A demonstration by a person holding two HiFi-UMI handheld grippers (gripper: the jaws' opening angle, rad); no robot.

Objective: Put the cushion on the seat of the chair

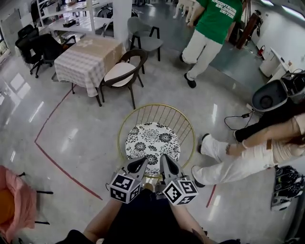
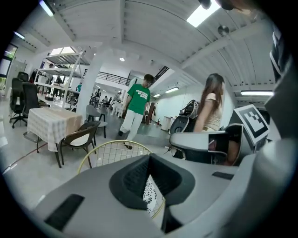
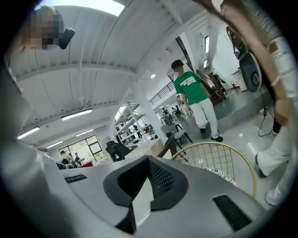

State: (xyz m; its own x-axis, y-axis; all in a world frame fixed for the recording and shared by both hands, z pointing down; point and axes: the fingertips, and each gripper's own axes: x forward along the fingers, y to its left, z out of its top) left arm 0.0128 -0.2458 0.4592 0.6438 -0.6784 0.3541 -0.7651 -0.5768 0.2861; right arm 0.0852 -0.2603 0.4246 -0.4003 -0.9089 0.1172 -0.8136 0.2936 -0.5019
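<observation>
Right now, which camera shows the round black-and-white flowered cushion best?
The head view: it looks down on the round black-and-white flowered cushion, nearly whole, on the seat of the gold wire chair. The left gripper view shows a sliver behind the shut left tongs; the right gripper view only an edge.

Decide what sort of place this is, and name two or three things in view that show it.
Probably an open-plan office or lab workspace: black office chairs beside shelving, a cloth-covered table, and red tape lines on the glossy floor.

black-and-white floral cushion (image 1: 151, 143), gold chair (image 1: 159, 114)
</observation>
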